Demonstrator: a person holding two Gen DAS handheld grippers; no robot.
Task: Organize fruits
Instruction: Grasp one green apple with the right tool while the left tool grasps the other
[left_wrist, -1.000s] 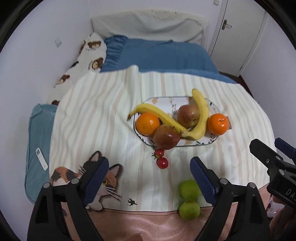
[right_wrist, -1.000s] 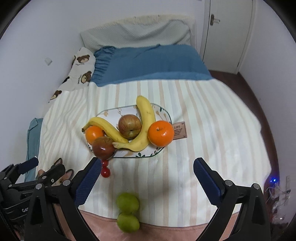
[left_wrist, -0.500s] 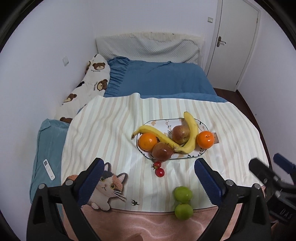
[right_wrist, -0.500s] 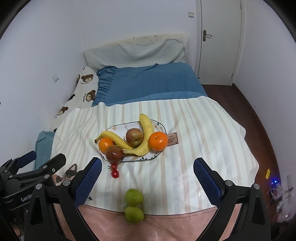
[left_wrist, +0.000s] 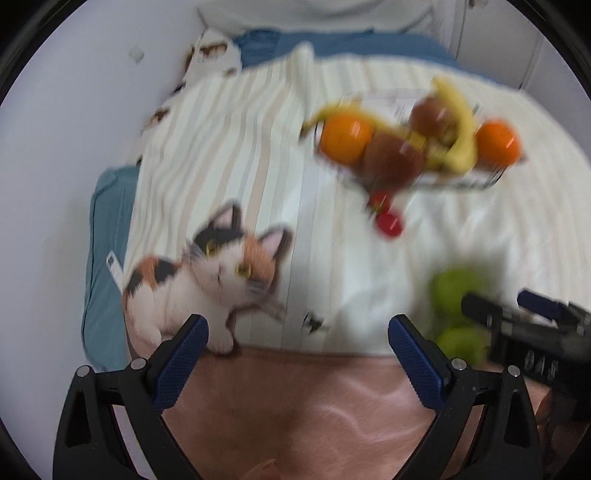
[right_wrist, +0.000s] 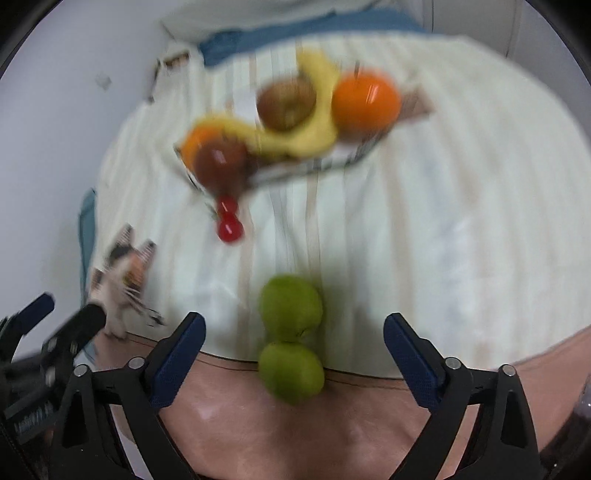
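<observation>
Green and round, two pears (right_wrist: 291, 339) lie touching each other at the near edge of the striped blanket (right_wrist: 424, 229), framed between the wide-apart fingers of my right claw (right_wrist: 293, 341), whose jaws are closing without touching either fruit. My left claw (left_wrist: 297, 345) is spread wide and empty above the pink cover (left_wrist: 295, 402), beside a printed cat (left_wrist: 207, 273). Farther off, blurred, a plate (right_wrist: 321, 162) holds bananas, oranges and dark fruit; two small red tomatoes (right_wrist: 229, 219) sit just before it.
</observation>
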